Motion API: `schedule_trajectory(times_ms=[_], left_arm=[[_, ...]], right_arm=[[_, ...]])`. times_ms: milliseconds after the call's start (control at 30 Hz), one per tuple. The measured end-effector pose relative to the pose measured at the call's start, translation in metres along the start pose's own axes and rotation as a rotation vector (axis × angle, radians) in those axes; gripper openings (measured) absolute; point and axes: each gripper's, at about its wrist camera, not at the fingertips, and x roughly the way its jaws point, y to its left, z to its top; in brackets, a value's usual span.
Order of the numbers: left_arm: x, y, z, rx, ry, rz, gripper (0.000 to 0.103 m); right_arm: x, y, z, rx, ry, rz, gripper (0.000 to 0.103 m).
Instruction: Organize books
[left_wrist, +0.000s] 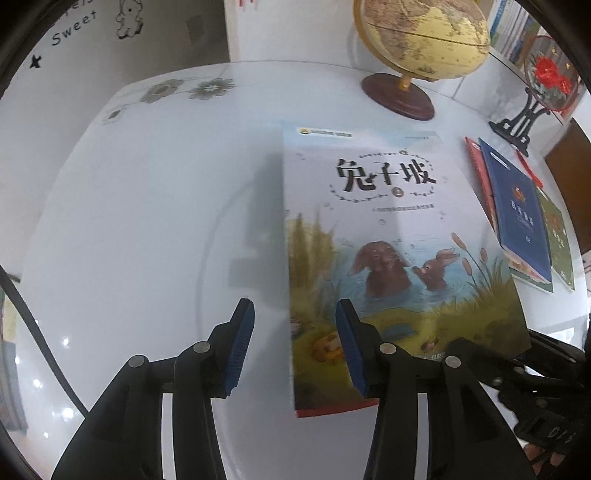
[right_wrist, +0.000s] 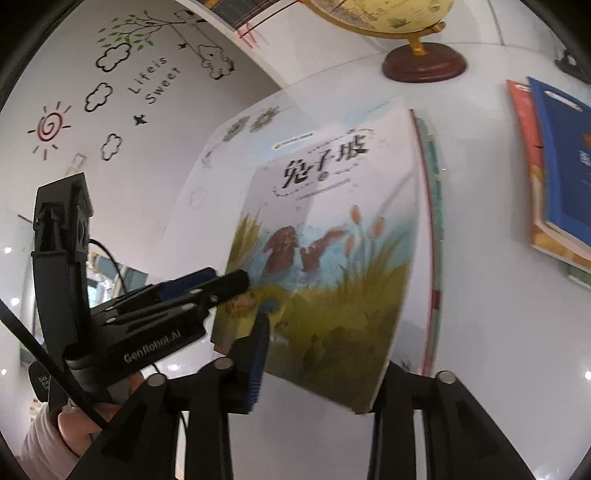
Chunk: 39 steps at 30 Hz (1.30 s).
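While both sets of tongs reach in from the near edge of the white counter (left_wrist: 129, 206), a picture book (left_wrist: 388, 258) with two brown rabbits on its cover lies close to that edge, on top of at least one other book (right_wrist: 436, 229) whose red and green edges peek out along its right side. The cover looks to be bowing upward in the right wrist view, though blur makes that hard to judge.

The left tongs (left_wrist: 293, 345) are apart, their blue pads straddling the book's left edge at its near corner, one finger over bare counter and the other over the cover; I see neither pad pressing on it. The right tongs (right_wrist: 314, 384) are also apart at the book's near edge. Their left pad (right_wrist: 258, 354) is close to the cover, and the right finger is hidden behind the book's corner, so I cannot say whether it touches. A hand (right_wrist: 79, 417) in a pale sleeve grips the handle of the left tongs.

Toward the right edge of the counter lies a second pile, a blue book (left_wrist: 517, 218) on top of a red one (left_wrist: 480, 173) with a green one (left_wrist: 559, 243) beside it. A globe (left_wrist: 421, 33) on a dark wooden base stands at the far edge, and a black stand with a red ornament (left_wrist: 550, 72) sits in the far right corner.
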Motion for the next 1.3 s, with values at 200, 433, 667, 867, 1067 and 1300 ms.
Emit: schedule_trajectory(times_ms=[200,433,667,867,1067,1300], left_arm=[[-0.013,0.002,0.001,-0.037,-0.012,0.008,0.043],[-0.033,-0.013,0.003,-0.133,-0.033,-0.027,0.043],[-0.028,-0.071,0.000,-0.100,0.000,-0.090,0.043],[-0.019,-0.143,0.008,-0.004,0.039,-0.161,0.043],[-0.005,-0.205,0.019,0.064,0.077,-0.221,0.043],[0.014,-0.256,0.036,0.178,0.107,-0.241,0.043]], right_arm=[[-0.023,-0.011,-0.015,0.062,0.009,-0.038,0.040],[-0.050,-0.038,-0.033,0.078,0.032,-0.047,0.041],[-0.091,-0.088,-0.035,0.171,-0.001,-0.064,0.041],[-0.134,-0.140,-0.046,0.256,-0.051,-0.068,0.042],[-0.175,-0.195,-0.053,0.357,-0.116,-0.058,0.042],[-0.210,-0.242,-0.053,0.440,-0.206,-0.034,0.042]])
